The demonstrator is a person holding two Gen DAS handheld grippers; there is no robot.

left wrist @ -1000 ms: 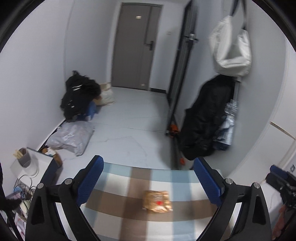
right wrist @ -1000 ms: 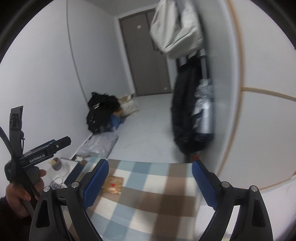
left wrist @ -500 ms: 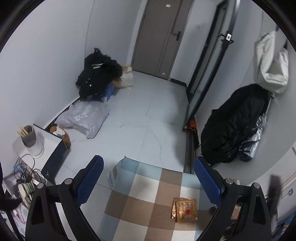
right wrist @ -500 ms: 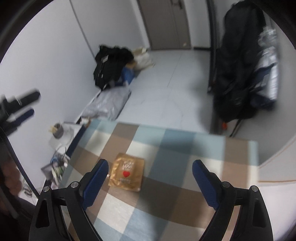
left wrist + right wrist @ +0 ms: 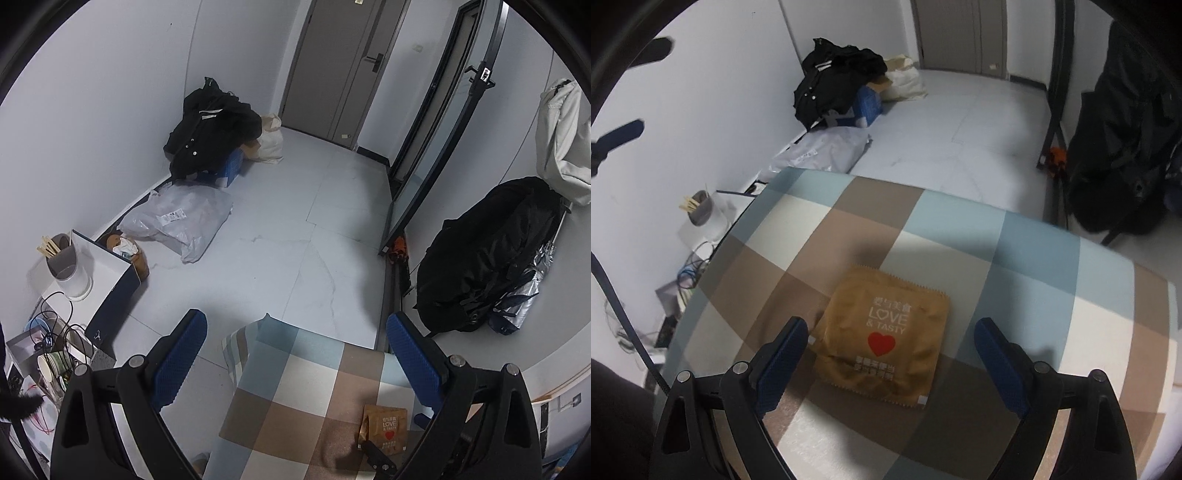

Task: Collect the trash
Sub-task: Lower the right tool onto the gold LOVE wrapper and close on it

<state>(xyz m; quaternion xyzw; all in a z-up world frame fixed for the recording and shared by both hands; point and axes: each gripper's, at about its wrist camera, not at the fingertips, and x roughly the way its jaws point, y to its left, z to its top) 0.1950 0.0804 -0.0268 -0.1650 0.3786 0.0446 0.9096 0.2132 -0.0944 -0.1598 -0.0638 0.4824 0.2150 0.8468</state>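
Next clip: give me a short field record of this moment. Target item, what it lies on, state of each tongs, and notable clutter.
target: brown snack wrapper printed with a red heart, lying flat
surface: checked cloth in blue, brown and cream
right tongs: open, one finger on each side of the wrapper, not gripping it
left tongs: open, nothing between the fingers, wrapper off to the lower right of that view
floor clutter: black clothes pile, grey plastic mailer bag
task status: wrapper not yet picked up
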